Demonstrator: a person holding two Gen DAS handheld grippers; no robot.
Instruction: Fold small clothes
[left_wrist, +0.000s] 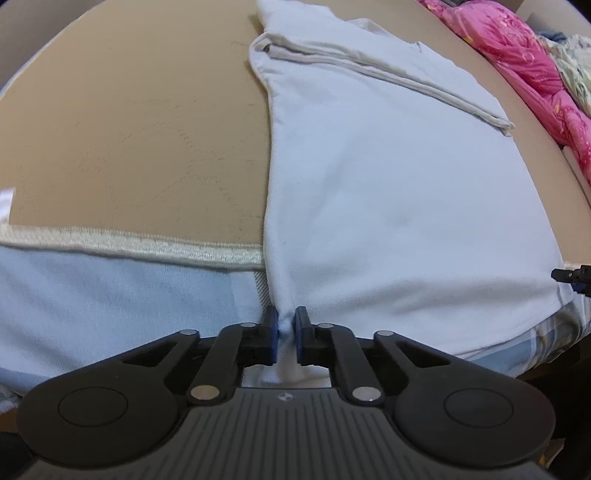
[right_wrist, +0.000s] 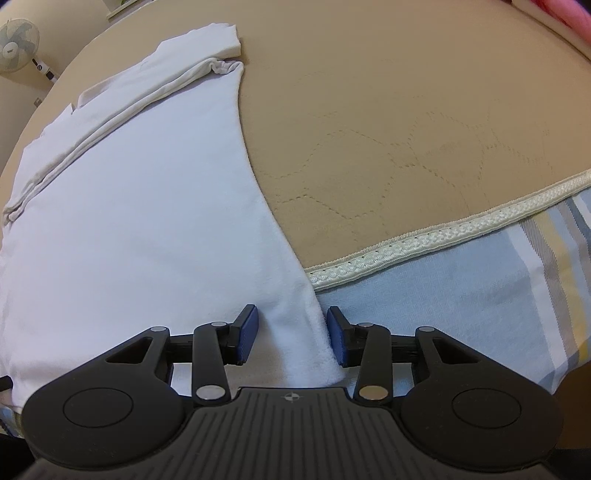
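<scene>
- Left gripper (left_wrist: 285, 332) fingers pinch the white T-shirt (left_wrist: 388, 184) hem corner at 6 o'clock.
- Right gripper (right_wrist: 291, 338) fingers gape around the other corner (not yet closed).
- Shirt lies on the mattress (right_wrist: 406, 110); light, limp, best held by corners.

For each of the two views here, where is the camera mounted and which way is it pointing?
Left wrist: sits on the left hand-held gripper, looking forward across the mattress along the white garment; its jaws pinch the hem's left corner; the other gripper's tip peeks in at right.
Right wrist: sits on the right hand-held gripper, jaws open around the hem's right corner, facing the same way; a fan far left.
Shared: garment, mattress, its braided edge trim.
</scene>
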